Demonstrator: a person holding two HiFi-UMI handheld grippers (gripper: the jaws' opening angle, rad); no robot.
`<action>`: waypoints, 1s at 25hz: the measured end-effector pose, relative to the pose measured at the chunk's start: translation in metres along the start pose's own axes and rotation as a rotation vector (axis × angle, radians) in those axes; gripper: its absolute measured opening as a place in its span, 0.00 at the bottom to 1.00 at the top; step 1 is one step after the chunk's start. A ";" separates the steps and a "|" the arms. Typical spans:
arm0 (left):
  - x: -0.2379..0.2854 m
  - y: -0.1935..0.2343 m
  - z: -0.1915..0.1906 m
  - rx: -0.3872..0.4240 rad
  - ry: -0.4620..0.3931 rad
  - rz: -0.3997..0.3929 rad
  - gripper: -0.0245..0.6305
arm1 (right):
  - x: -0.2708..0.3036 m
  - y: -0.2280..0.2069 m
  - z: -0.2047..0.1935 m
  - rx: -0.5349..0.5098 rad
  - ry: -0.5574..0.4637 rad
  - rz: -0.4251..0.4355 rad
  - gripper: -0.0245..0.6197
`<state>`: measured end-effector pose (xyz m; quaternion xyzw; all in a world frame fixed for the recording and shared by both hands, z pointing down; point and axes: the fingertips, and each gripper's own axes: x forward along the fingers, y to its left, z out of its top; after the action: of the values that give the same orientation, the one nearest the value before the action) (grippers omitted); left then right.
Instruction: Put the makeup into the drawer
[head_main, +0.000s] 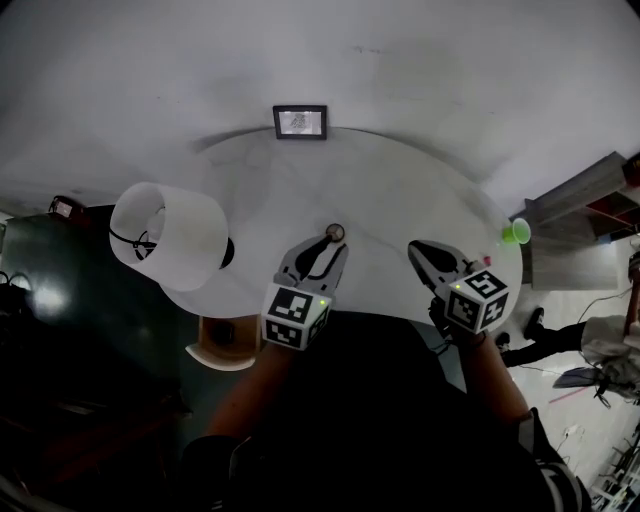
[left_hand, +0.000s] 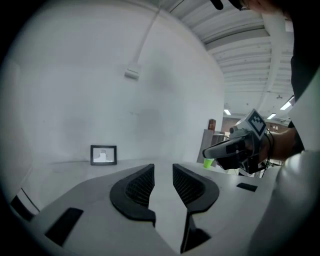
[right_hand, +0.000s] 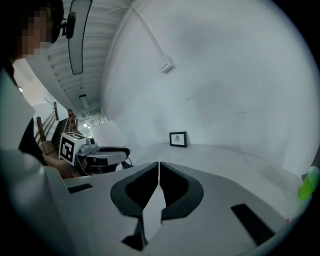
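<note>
Makeup (head_main: 335, 232): small round item w/ a dark centre, on the table (head_main: 400, 185) near its front-middle, just beyond the tips of the L gripper (head_main: 322, 250); touching them or not, can't tell. From above it reads as a circle, so no long axis or pointing dir. can be made out, and it's too small for more detail. The L gripper's own view doesn't show it. Its jaws stand a narrow gap apart, ribbed pads facing, nothing btwn them, tabletop ahead. R gripper (head_main: 420, 250) is off to the right over the table, apart from the makeup, jaws closed tip to tip on nothing. Both grippers point away from the person toward the wall (head_main: 320, 50), tilted a bit down. Table is white w/ a rounded edge. A small dark picture frame (head_main: 300, 122) stands upright at the far edge by the wall, a green cup (head_main: 517, 232) sits at the right edge, and a lamp (head_main: 170, 235) w/ a white shade stands at the left edge. A tan rounded thing (head_main: 225, 345) shows below the table's near-left edge; can't tell what it is. Wall is plain white, w/ a thin conduit running down to a small box (left_hand: 132, 73). Left of the table the floor is dark. To the right are a grey shelf unit (head_main: 580, 195) and lighter floor w/ cables. Ceiling strip lights show in both gripper views.
</note>
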<state>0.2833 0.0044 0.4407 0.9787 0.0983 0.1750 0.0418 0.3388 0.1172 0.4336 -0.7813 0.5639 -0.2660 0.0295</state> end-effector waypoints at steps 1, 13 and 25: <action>0.002 0.005 -0.002 0.006 0.002 -0.006 0.23 | 0.007 0.005 0.002 -0.018 0.002 0.016 0.06; 0.060 0.027 -0.032 0.046 0.154 0.021 0.37 | 0.030 -0.008 -0.006 -0.030 0.139 0.120 0.06; 0.108 0.053 -0.118 0.046 0.364 0.087 0.43 | 0.009 -0.031 -0.031 0.031 0.169 0.093 0.06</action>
<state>0.3504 -0.0193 0.5934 0.9349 0.0657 0.3486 -0.0066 0.3538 0.1278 0.4741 -0.7286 0.5958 -0.3379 0.0064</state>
